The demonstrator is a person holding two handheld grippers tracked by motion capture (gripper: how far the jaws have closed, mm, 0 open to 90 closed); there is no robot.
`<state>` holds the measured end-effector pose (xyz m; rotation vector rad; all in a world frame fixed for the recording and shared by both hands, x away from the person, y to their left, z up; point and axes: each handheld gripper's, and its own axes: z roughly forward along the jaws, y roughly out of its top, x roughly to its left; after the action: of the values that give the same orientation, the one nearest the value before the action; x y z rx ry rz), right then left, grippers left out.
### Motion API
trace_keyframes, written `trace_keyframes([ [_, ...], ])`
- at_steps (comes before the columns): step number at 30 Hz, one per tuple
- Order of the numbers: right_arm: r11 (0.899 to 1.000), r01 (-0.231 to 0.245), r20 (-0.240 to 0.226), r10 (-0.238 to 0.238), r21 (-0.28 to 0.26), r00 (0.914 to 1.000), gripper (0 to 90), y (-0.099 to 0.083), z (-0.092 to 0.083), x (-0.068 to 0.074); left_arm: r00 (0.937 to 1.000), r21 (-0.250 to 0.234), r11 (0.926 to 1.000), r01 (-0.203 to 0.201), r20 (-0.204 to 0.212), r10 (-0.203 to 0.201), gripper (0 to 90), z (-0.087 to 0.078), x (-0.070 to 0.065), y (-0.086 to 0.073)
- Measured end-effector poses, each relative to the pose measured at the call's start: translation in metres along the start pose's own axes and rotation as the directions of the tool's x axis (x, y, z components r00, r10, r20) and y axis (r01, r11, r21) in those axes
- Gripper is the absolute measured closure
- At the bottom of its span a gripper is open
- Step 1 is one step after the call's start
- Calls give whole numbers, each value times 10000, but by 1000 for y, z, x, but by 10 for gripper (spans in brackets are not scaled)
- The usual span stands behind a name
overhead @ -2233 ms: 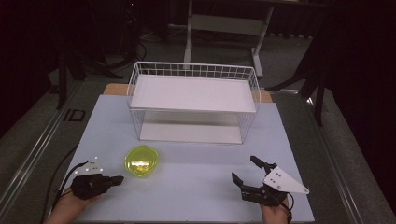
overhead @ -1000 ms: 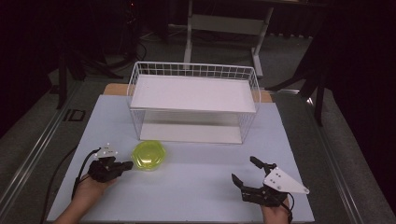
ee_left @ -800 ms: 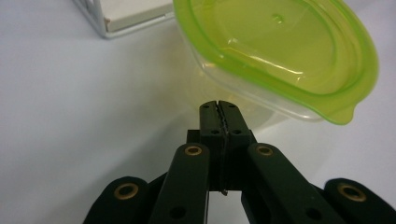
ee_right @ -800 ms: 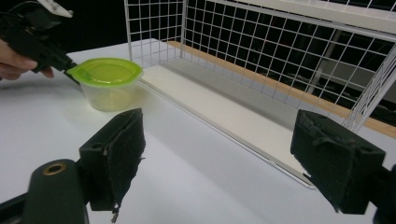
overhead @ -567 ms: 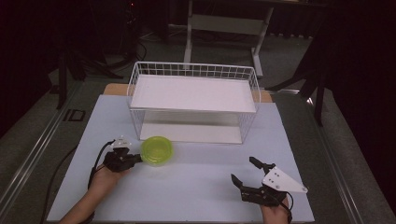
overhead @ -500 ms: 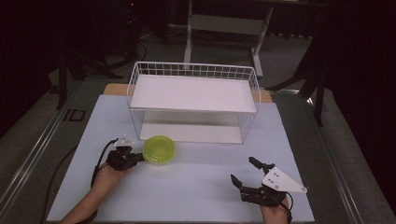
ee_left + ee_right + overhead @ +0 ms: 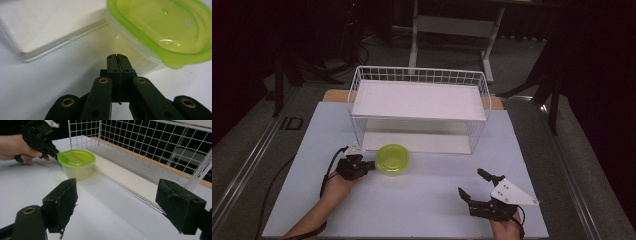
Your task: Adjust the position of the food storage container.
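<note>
While the green-lidded container stands upright on the white table, just in front of the wire basket, it is touched at its side by the left gripper. In the left gripper view the two black jaws are seen pressed together, with nothing between them, and their tip is placed against the clear wall of the container, just under the green rim. No grip is made on the container; it is only met from the side. In the right gripper view the left gripper is seen at the lid's edge, and the hand behind it is laid low over the table.

The right gripper is held near the front edge of the table, well apart from the container. Its jaws are spread wide, and nothing is held between them; the pads are seen far from each other in the right gripper view. The flat white base of the basket is seen just beside the container.
</note>
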<state>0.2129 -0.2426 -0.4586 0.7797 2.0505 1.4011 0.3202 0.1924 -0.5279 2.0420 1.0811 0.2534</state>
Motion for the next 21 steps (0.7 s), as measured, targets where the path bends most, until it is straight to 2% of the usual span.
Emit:
trace_keyframes([
  [3, 10000, 23, 4, -23, -32, 10000, 173, 0, 0, 1, 9998, -87, 9998, 180, 24, -180, 900, -6, 3, -1],
  [6, 10000, 80, -24, -80, -34, 10000, 174, 1, 0, 2, 9985, -35, 9987, 502, 228, -501, 900, 1, 5, 0],
  [14, 9999, -146, 7, 146, -24, 9999, 174, -1, -1, -2, 9987, 163, 9995, 287, 427, -294, 900, 18, -3, 10],
  [21, 10000, -66, 18, 66, -43, 10000, 174, -1, -2, -1, 9978, 304, 9995, 40, 662, -60, 900, 33, -15, 18],
])
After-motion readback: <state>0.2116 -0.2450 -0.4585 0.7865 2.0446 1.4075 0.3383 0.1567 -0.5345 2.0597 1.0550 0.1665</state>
